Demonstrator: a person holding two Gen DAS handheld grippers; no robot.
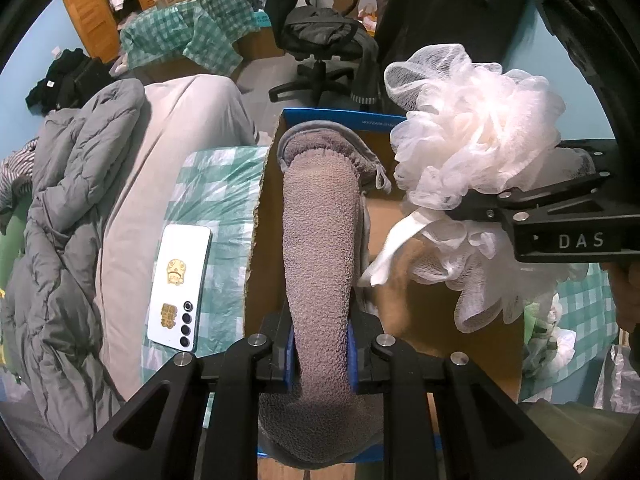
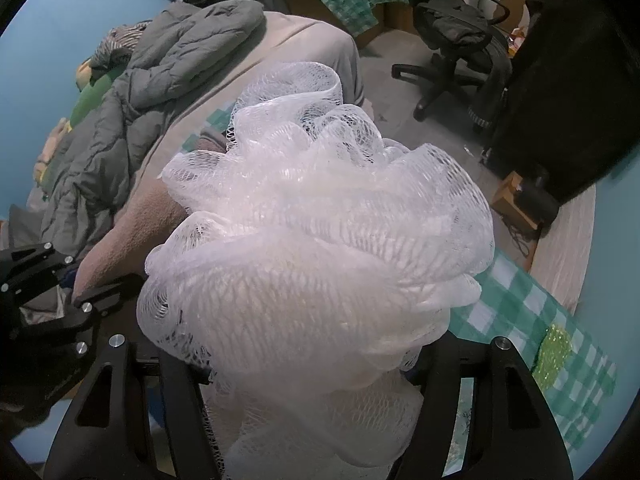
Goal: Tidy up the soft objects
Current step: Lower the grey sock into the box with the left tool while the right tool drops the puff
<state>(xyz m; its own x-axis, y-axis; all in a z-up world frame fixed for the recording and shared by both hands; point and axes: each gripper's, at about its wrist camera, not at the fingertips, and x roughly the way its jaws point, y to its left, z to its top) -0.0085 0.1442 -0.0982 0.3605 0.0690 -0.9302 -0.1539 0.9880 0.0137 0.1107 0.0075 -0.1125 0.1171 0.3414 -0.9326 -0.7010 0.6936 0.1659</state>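
My left gripper [image 1: 320,356] is shut on a grey-brown fuzzy slipper [image 1: 320,248], held lengthwise over an open cardboard box [image 1: 452,320] with a blue rim. A second grey slipper [image 1: 320,136] lies at the box's far end, under the held one's tip. My right gripper [image 1: 476,204] comes in from the right, shut on a white mesh bath pouf [image 1: 476,136] above the box's right side. In the right wrist view the pouf [image 2: 320,248] fills the middle and hides the fingertips; the slipper [image 2: 132,232] and the left gripper [image 2: 60,292] show at the left.
A white phone [image 1: 180,272] lies face down on the green checked cloth [image 1: 224,208] left of the box. A grey quilt [image 1: 60,220] is piled on the bed at the left. A black office chair [image 1: 320,40] stands beyond. A green glittery patch [image 2: 554,352] lies on the cloth.
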